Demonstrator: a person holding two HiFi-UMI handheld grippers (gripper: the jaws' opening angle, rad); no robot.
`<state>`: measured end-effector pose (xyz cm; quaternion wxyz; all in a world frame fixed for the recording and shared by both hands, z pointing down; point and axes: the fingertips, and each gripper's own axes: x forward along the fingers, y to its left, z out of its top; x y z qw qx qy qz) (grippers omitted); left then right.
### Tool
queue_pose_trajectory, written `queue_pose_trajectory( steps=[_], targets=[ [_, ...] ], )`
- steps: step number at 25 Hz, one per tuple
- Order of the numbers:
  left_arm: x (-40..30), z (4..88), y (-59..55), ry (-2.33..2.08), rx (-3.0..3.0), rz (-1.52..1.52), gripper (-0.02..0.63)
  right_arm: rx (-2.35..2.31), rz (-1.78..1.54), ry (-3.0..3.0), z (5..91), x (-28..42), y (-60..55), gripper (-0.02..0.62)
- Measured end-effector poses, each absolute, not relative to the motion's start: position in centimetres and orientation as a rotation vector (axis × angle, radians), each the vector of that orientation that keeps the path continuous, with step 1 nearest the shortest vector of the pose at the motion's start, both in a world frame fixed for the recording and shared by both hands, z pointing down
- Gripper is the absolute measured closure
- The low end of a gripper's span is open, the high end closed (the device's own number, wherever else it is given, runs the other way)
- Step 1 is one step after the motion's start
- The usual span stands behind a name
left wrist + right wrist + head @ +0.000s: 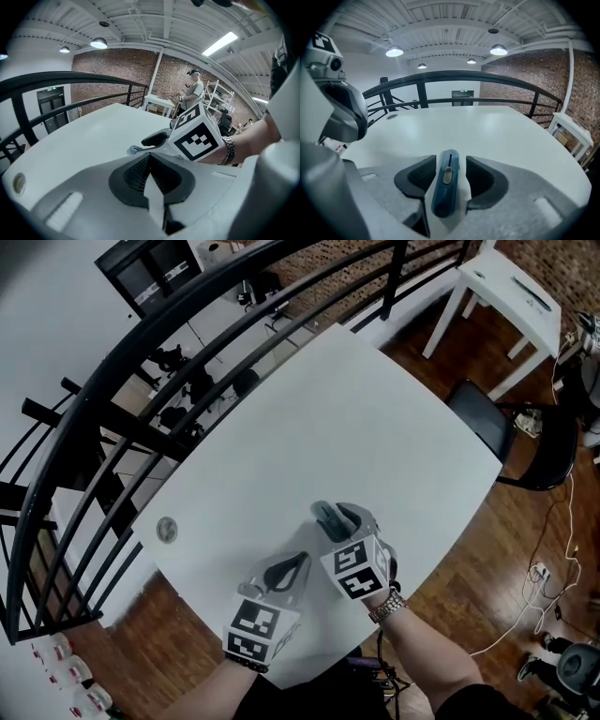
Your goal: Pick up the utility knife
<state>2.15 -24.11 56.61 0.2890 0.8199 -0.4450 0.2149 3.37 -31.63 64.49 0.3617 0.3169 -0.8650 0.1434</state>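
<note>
We hold both grippers low over the near edge of the white table point(375, 409). Our right gripper point(450, 160) has its jaws wide apart, and the blue utility knife point(445, 185) lies flat on the table between them, lengthwise along the jaws, with a gap to each pad, so neither presses on it. Our left gripper point(150, 157) sits just beside the right one, its jaws together at the tips, holding nothing
</note>
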Motion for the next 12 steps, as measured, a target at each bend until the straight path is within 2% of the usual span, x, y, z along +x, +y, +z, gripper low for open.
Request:
queue_pose_trajectory(
  steps=[9,12],
  targets=[
    [1.8,57.0,-24.5,-1.182,2.178,0.573,0.589,0.789,0.396,-2.198,65.7,2.7,-31.7,0.419],
    [1.7,57.0,-24.6,-1.177,2.179,0.571,0.589,0.798,0.399,-2.195,65.6,2.8,-31.7,0.459]
  ],
)
